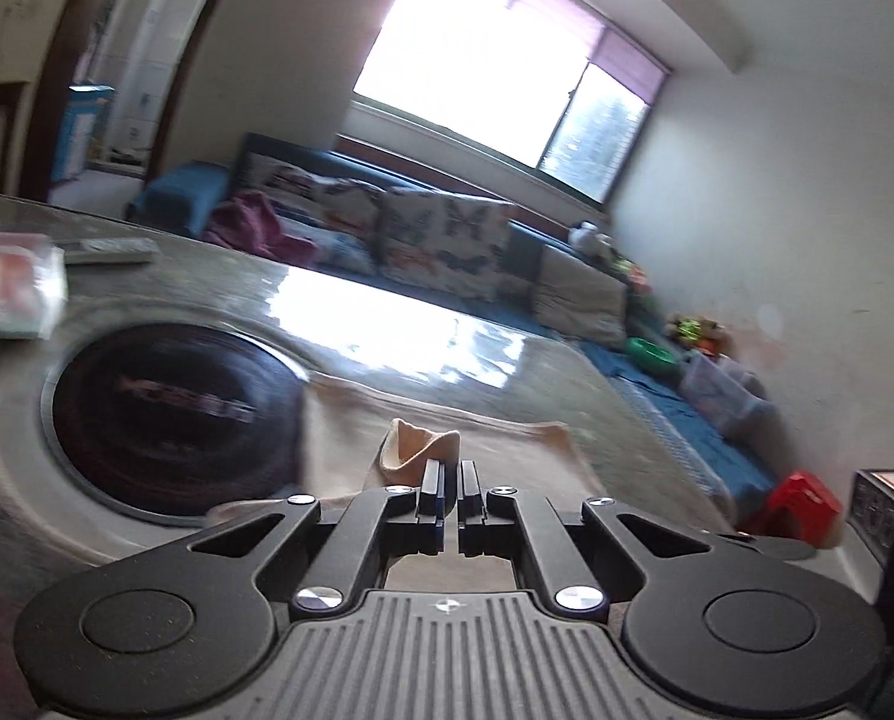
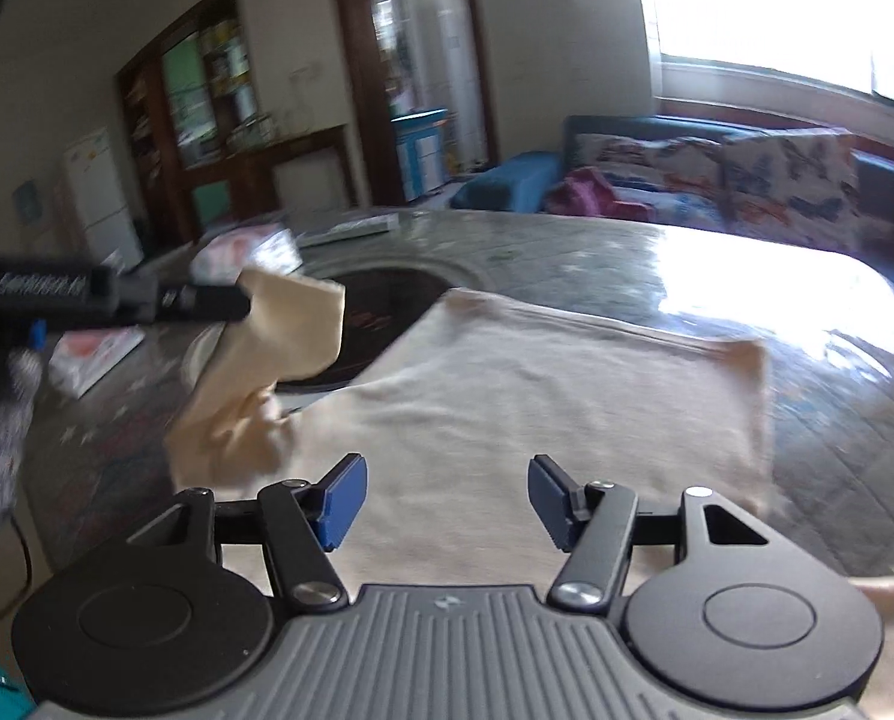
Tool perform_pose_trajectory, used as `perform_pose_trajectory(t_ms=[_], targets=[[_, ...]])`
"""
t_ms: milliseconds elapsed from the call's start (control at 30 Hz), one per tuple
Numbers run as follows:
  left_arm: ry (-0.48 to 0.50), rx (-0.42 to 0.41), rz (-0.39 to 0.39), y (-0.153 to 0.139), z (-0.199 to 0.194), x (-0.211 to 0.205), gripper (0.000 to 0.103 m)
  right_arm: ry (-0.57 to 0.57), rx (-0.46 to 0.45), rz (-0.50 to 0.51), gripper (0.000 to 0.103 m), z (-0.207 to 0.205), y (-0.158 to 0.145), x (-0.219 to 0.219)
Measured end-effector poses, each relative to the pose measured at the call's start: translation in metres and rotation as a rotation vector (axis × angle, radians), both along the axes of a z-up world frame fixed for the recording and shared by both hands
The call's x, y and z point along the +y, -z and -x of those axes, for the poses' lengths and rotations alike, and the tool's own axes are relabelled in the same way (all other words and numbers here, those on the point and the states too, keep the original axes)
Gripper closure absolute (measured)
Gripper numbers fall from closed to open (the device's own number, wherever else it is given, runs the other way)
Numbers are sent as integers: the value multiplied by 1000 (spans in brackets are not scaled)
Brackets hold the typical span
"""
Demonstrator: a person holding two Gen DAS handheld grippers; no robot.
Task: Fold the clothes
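Observation:
A cream garment [image 2: 537,396] lies spread on the glossy table [image 2: 567,252]. My left gripper [image 1: 449,474] is shut on a corner of that cream garment [image 1: 414,450], which pokes up past the fingertips. From the right wrist view the left gripper [image 2: 240,303] comes in from the left, holding that corner lifted above the table, the cloth hanging down in folds. My right gripper [image 2: 444,492] hovers over the near part of the garment, its blue pads [image 2: 345,498] standing apart with nothing between them.
A round black cooktop [image 1: 165,414] is set into the table beside the garment. A plastic packet [image 1: 9,288] and a remote control [image 1: 108,252] lie at the table's far side. A blue sofa [image 1: 447,240] with patterned cushions runs under the window.

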State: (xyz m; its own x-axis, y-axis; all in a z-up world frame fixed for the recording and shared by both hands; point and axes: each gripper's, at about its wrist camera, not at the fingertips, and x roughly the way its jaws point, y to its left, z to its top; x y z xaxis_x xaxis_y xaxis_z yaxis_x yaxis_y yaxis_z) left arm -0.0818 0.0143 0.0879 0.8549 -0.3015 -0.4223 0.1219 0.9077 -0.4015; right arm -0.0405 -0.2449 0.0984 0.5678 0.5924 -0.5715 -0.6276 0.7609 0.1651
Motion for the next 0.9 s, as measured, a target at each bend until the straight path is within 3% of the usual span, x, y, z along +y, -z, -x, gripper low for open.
perform_pose_trajectory(t_ms=[267, 500, 600, 800, 900], targets=[[167, 83, -58, 33, -11, -51, 97, 129, 94, -77, 49, -14, 8, -39], [251, 137, -138, 57, -2, -67, 89, 117, 164, -101, 50, -21, 22, -33], [233, 93, -199, 50, 10, -58, 74, 89, 191, -89, 50, -23, 28, -21], [95, 76, -290, 43, 29, -13, 63, 45, 200, -30, 56, -22, 39, 4], [14, 98, -317, 45, 36, 11, 61, 30, 178, 11, 65, -19, 39, 16]])
